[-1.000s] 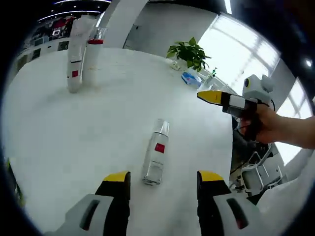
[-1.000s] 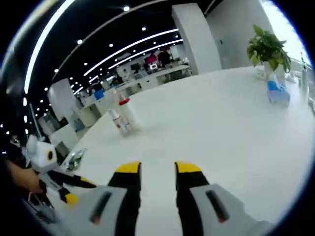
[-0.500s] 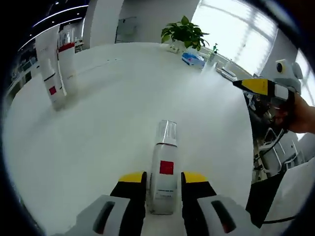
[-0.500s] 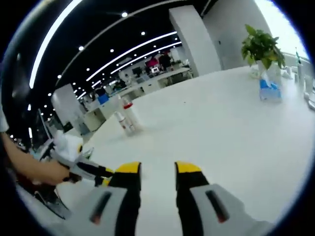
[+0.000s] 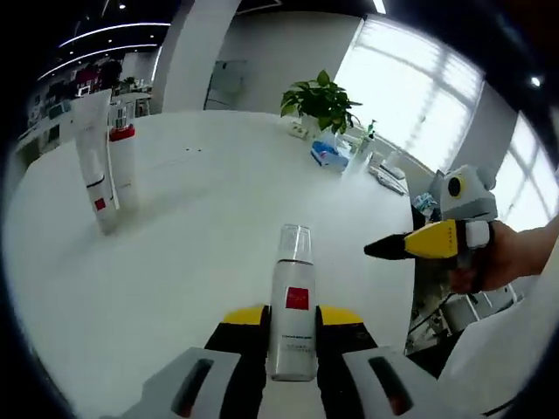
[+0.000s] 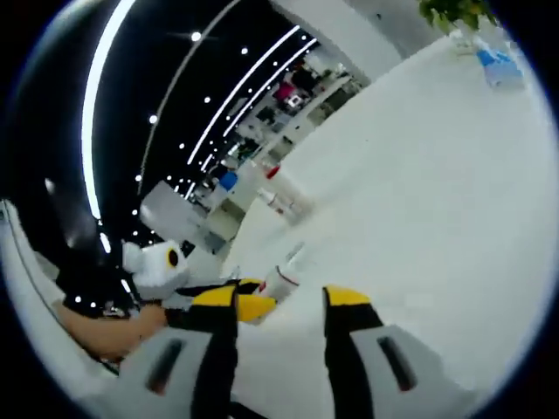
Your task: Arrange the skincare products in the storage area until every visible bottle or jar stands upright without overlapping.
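Since a second ago left gripper (image 5: 291, 325) is clamping the clear bottle (image 5: 293, 314) at 6 o'clock, lifting it; right gripper (image 6: 280, 301), jaws apart, idling; bottle looking rigid, slick, best gripped mid-body.

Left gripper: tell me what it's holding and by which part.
The left gripper is shut on the clear bottle, clamping its lower body just below the red label; the cap end points away.

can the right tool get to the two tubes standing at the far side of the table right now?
Probably yes. The right tool is open and holds nothing, and the white table between it and the two tubes is bare. The left tool, shut on the clear bottle, sits off to the side.
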A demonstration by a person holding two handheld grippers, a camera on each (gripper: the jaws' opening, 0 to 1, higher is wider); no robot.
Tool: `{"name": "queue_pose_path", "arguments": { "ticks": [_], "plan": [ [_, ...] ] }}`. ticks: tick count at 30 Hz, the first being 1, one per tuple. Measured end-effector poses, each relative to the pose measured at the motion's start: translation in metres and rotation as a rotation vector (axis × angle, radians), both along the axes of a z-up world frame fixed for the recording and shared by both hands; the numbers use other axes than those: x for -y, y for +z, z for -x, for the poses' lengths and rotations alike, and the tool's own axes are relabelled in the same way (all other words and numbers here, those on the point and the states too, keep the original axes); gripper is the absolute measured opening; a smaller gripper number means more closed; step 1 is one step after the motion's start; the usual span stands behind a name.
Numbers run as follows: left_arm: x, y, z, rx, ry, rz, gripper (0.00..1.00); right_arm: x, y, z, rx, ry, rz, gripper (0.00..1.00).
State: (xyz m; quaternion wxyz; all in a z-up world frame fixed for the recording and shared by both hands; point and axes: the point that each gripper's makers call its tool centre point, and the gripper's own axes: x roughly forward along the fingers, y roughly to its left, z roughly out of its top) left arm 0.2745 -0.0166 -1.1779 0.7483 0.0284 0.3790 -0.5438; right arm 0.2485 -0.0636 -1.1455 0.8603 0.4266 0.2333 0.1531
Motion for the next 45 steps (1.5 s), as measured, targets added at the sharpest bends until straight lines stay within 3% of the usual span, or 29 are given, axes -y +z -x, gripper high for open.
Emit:
{"name": "queue_pose_path", "arguments": {
  "ticks": [2,5,11,13,17,19,20,21,24,27,29,31,36,38,39,41,45],
  "plan": [
    [0.004,0.014,0.005,0.014,-0.001,0.057,0.19,-0.015,0.002,-0.006,0.001,0.025,-0.074,0.44],
    [0.004,0.030,0.014,0.020,0.003,0.086,0.19,-0.031,0.013,-0.013,-0.017,0.021,-0.202,0.43],
    [0.001,0.052,0.031,0.067,-0.035,0.106,0.19,-0.034,0.027,-0.020,-0.009,0.016,-0.227,0.22],
    [-0.004,0.053,0.031,0.074,-0.031,0.109,0.20,-0.036,0.028,-0.020,-0.014,0.029,-0.241,0.20],
    [-0.009,0.050,0.032,0.075,-0.039,0.137,0.21,-0.043,0.031,-0.017,0.021,0.091,-0.204,0.19],
    [-0.010,0.052,0.036,0.048,-0.056,0.168,0.22,-0.046,0.034,-0.014,0.025,0.120,-0.196,0.18],
    [-0.012,0.056,0.044,-0.039,-0.077,0.193,0.23,-0.054,0.041,-0.009,0.048,0.189,-0.150,0.18],
    [-0.013,0.059,0.047,-0.059,-0.091,0.204,0.24,-0.058,0.045,-0.007,0.061,0.221,-0.129,0.18],
    [-0.018,0.070,0.058,-0.119,-0.180,0.265,0.25,-0.073,0.064,0.000,0.154,0.402,-0.057,0.18],
    [-0.020,0.076,0.064,-0.187,-0.214,0.317,0.25,-0.084,0.077,0.005,0.240,0.545,-0.015,0.18],
    [-0.020,0.079,0.066,-0.227,-0.228,0.353,0.25,-0.086,0.080,0.007,0.266,0.585,-0.006,0.18],
    [-0.020,0.081,0.066,-0.220,-0.234,0.381,0.25,-0.089,0.086,0.007,0.331,0.629,0.023,0.18],
    [-0.024,0.091,0.062,-0.207,-0.221,0.372,0.23,-0.092,0.092,0.003,0.321,0.632,0.007,0.19],
    [-0.028,0.092,0.051,-0.142,-0.180,0.350,0.22,-0.096,0.095,-0.004,0.323,0.603,0.077,0.20],
    [-0.029,0.093,0.051,-0.149,-0.178,0.360,0.22,-0.096,0.096,-0.008,0.340,0.595,0.108,0.20],
    [-0.030,0.093,0.039,-0.150,-0.099,0.386,0.22,-0.097,0.095,-0.018,0.360,0.550,0.166,0.21],
    [-0.031,0.084,0.027,-0.138,-0.018,0.390,0.22,-0.097,0.085,-0.028,0.336,0.505,0.179,0.22]
  ]
}}
